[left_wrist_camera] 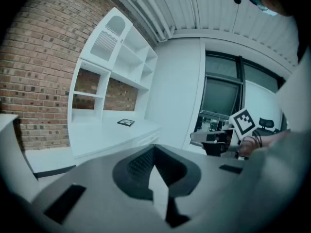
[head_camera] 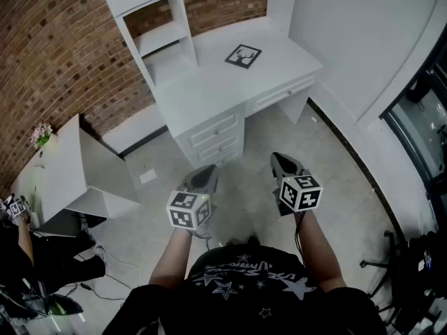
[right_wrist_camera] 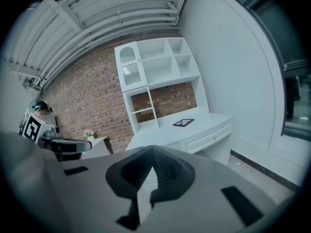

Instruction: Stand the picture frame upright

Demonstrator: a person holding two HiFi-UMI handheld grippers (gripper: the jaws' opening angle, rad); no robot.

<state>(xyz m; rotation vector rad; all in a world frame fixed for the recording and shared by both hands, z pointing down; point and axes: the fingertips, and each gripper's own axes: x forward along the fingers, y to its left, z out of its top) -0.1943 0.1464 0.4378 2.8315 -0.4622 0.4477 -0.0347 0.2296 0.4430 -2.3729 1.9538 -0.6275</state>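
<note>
A black picture frame (head_camera: 243,56) with a deer-head print lies flat on the white desk (head_camera: 209,89), toward its back right. It also shows small in the left gripper view as the picture frame (left_wrist_camera: 126,122) and in the right gripper view as the picture frame (right_wrist_camera: 183,123). My left gripper (head_camera: 207,176) and right gripper (head_camera: 283,163) hover over the floor in front of the desk, well short of the frame. Both are shut and hold nothing.
The desk has drawers (head_camera: 220,137) at its front and a white shelf unit (head_camera: 150,19) at its back left against a brick wall (head_camera: 56,54). A low white table (head_camera: 59,166) with a small plant (head_camera: 40,135) stands at the left. A person (head_camera: 17,222) is at the far left.
</note>
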